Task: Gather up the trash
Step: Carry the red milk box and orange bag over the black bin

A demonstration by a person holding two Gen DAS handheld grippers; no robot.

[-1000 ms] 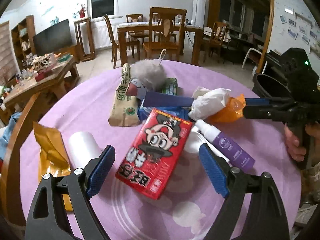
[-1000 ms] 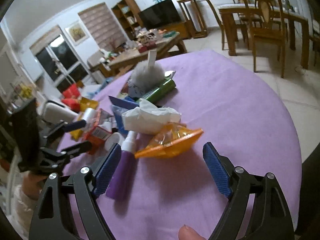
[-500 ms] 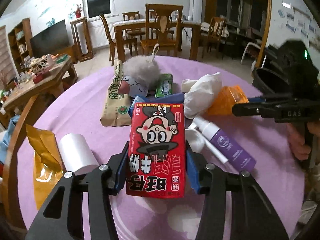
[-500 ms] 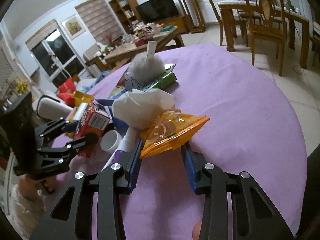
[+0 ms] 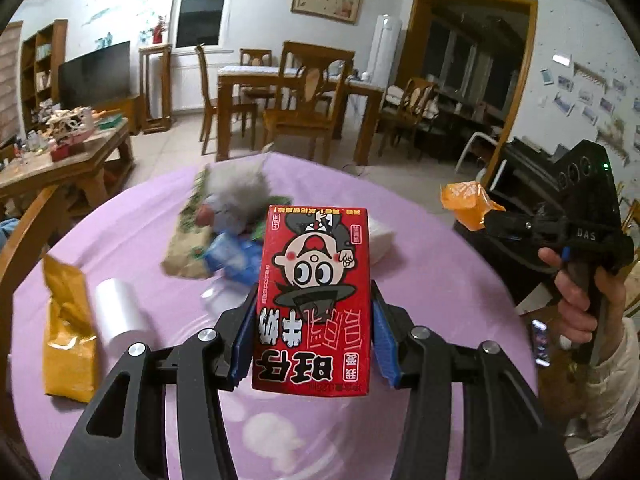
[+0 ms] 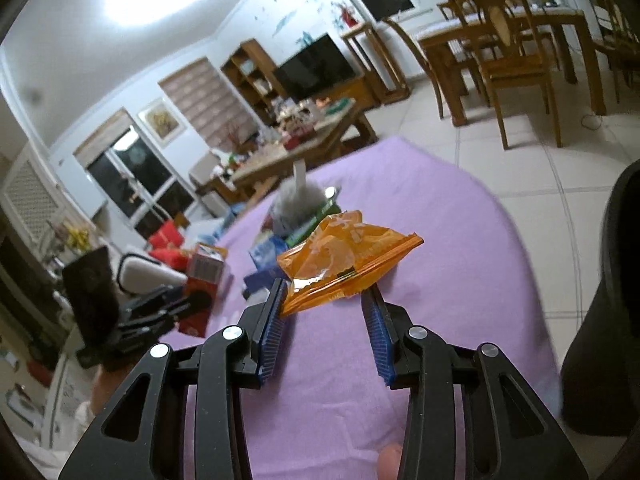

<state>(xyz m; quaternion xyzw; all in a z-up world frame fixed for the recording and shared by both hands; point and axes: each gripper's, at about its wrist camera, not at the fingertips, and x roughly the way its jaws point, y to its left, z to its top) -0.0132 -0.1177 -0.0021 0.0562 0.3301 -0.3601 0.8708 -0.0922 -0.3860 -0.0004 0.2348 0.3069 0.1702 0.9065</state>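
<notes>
The left gripper point(image 5: 312, 328) is clenched on a red cardboard drink carton with a cartoon face point(image 5: 314, 300); both blue pads press its two sides, and the carton is lifted clear above the round table with the purple cloth point(image 5: 420, 280), at the centre of the left wrist view. The right gripper point(image 6: 326, 326) grasps a crumpled orange plastic snack bag point(image 6: 348, 260) between its blue pads, and the bag is held in the air over the cloth. In the left wrist view this same bag point(image 5: 466, 204) appears at 2 o'clock, with the person's hand point(image 5: 580, 300) on the handle at 3 o'clock. On the table, at 11 o'clock from the carton, lies a blurred heap: a grey fluffy ball point(image 5: 240, 196), a brown paper packet point(image 5: 188, 248) and a blue wrapper point(image 5: 236, 256). At 9 o'clock lie a yellow foil bag point(image 5: 68, 332) and, just beside it, a white plastic roll point(image 5: 120, 316). A white tissue point(image 5: 380, 236) shows behind the carton's right edge. In the right wrist view a dark bin point(image 6: 608, 320) stands at 3 o'clock, beside the table.
</notes>
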